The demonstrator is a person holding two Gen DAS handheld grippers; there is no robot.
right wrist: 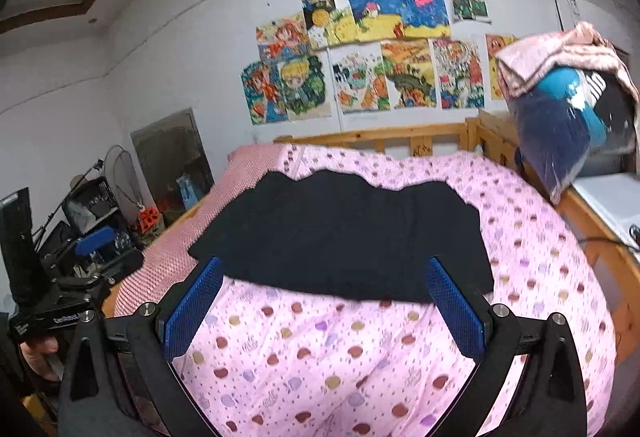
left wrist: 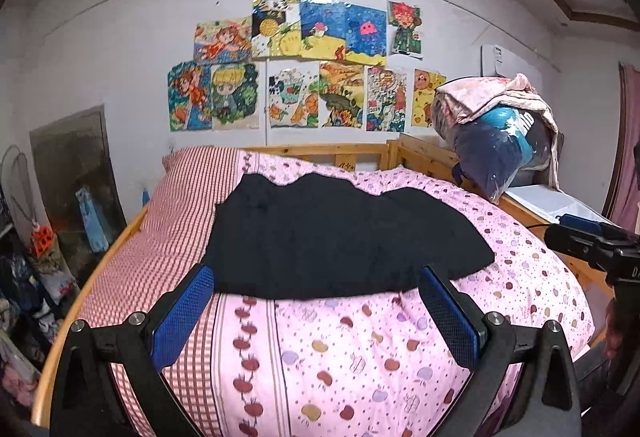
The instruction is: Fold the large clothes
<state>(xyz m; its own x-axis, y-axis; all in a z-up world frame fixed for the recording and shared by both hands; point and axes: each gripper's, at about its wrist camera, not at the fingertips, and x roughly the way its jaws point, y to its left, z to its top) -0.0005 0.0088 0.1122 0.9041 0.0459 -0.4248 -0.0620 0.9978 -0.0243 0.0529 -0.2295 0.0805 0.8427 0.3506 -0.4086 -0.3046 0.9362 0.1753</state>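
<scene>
1. Left gripper (left wrist: 316, 311) and right gripper (right wrist: 324, 307) are hovering released, jaws wide, gripping nothing.
2. The black garment (left wrist: 340, 237) is lying spread on the bed's quilt (left wrist: 360, 357), just beyond both.
3. Risk: a deep pinch may be catching quilt too, dragging it.

One black garment (left wrist: 336, 233), two tools (left wrist: 316, 293)

My left gripper (left wrist: 316, 311) shows black, angular arms, each tipped with a round silver screw, and fingers (left wrist: 182, 317) faced in blue, dimpled pads. My right gripper (right wrist: 324, 305) is built the same: black frame, silver screws, blue textured fingers (right wrist: 456, 307). White lettering marks a black body at the left edge of the right wrist view.
</scene>
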